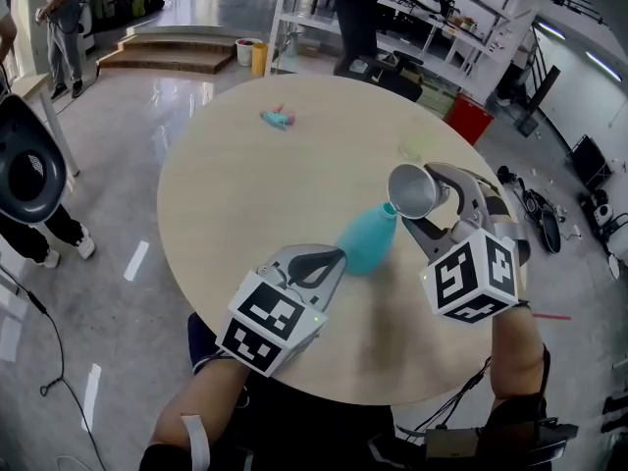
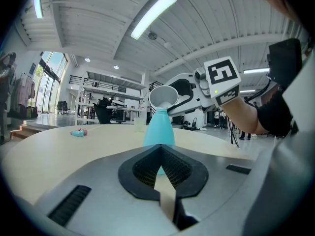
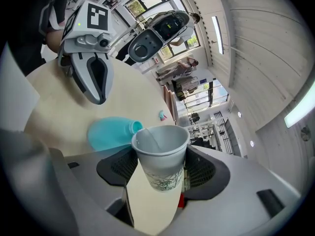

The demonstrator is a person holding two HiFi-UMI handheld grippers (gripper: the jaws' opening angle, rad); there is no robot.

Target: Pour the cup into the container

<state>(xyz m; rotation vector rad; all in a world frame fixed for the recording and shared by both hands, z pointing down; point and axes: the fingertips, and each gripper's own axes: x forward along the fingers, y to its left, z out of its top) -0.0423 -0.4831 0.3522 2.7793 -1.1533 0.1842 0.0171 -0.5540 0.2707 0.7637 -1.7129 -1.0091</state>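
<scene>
Right gripper [image 3: 160, 167]: jaws set moderately wide and clamped on a white paper cup [image 3: 161, 151] with a faint leaf print. One pad sits on each side of the cup's lower wall. I have the cup tipped forward off the jaws, its open mouth facing away from the gripper body. The cup's rim sits right at the neck of the teal container [image 2: 159, 129] — just over the container's opening as seen from the left gripper view. I cannot make out any liquid in the cup or in the air.

Left gripper [image 2: 160, 150]: jaws drawn together, tips meeting, nothing held. The container stands directly ahead of these tips, bulb-shaped with a narrow neck, upright on the round wooden table [image 1: 245, 194]. From the head view the tips are at its base on my side — I cannot tell whether they touch it.

Both grippers flank the container: the left one is low at the base, the right one raised at the neck.

Well beyond the left jaws and off to their left, a small teal-and-pink object [image 1: 278, 118] lies on the table. A clear tumbler [image 2: 140, 124] stands farther out, behind the container.
</scene>
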